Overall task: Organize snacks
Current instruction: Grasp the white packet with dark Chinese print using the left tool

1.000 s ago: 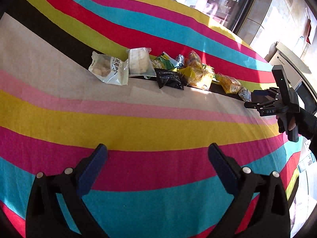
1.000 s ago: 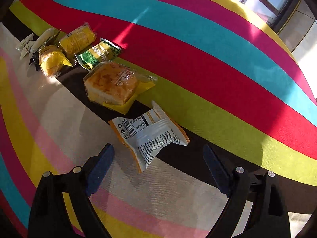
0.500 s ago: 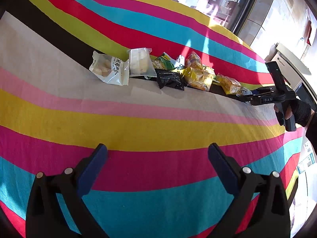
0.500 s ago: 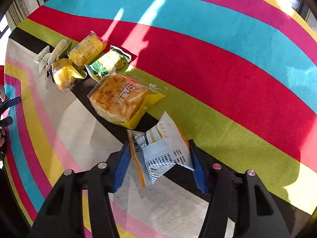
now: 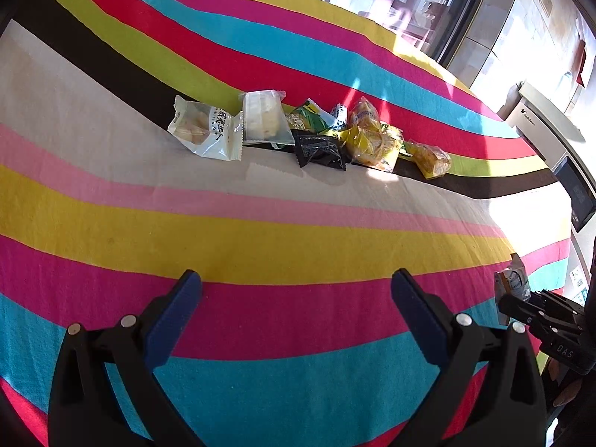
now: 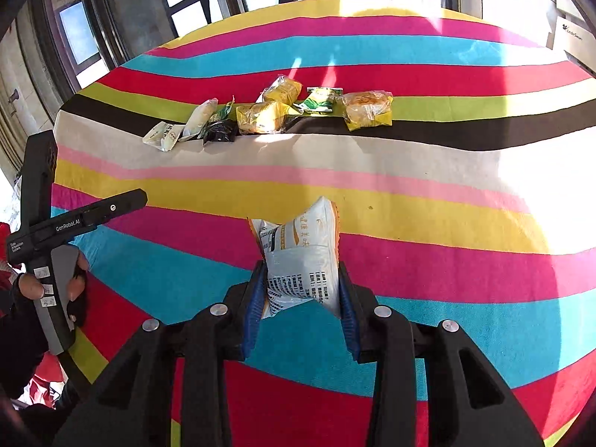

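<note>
Both blue pads of the right gripper (image 6: 300, 300), whose jaws have just been closing, pinch a white-and-orange snack packet (image 6: 300, 257) held above the striped tablecloth (image 6: 428, 223). Well apart, the other snack packs (image 5: 309, 134) lie clustered along the cloth's black stripe, while the left gripper (image 5: 296, 298) hovers wide open and empty

hidden: white packet (image 6: 301, 260) lower sides behind gripper pads | pile wrappers' print unreadable
</note>
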Tool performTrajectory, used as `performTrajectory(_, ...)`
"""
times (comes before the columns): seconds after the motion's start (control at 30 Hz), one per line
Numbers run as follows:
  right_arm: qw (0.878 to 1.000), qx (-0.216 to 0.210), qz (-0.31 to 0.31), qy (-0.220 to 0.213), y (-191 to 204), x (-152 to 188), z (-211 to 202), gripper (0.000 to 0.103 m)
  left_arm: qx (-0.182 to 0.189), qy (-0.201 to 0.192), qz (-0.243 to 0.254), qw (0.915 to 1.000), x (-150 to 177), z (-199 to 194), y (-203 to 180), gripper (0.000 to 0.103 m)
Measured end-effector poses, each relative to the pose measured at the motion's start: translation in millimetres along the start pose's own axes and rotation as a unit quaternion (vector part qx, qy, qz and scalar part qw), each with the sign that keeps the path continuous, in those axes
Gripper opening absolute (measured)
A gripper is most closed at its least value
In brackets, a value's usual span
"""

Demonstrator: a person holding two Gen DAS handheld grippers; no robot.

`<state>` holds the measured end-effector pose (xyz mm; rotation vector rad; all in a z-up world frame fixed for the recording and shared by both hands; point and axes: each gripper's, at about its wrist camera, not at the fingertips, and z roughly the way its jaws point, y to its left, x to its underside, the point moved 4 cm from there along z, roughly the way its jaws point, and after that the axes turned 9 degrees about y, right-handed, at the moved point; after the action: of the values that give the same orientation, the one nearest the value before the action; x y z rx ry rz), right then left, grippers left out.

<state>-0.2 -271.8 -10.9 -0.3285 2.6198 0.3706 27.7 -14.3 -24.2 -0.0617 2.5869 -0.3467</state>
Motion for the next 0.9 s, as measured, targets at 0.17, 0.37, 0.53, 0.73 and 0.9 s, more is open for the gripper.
performTrajectory(0.17, 1.0, 0.011, 0.008, -0.009, 24, 7, 11, 0.037, -0.011, 0.005, 0.007, 0.9999, -1, 2, -2, 0.101)
performTrajectory(0.37, 0.999, 0.007, 0.047, -0.021, 14, 10, 17, 0.037, 0.007, 0.023, -0.002, 0.9997, -5, -1, 4, 0.101)
performTrajectory(0.53, 0.998, 0.0, 0.058, -0.015, 10, 9, 22, 0.037, 0.107, 0.04, -0.121, 0.9861, -30, 3, 23, 0.101)
performTrajectory(0.73, 0.998, -0.007, 0.062, -0.017, 10, 10, 22, 0.037, 0.051, -0.007, -0.159, 0.9859, -76, 13, 44, 0.101)
performTrajectory(0.9, 0.997, -0.023, 0.073, -0.02, 7, 10, 22, 0.037, -0.074, 0.026, -0.108, 0.991, -108, 33, 60, 0.101)
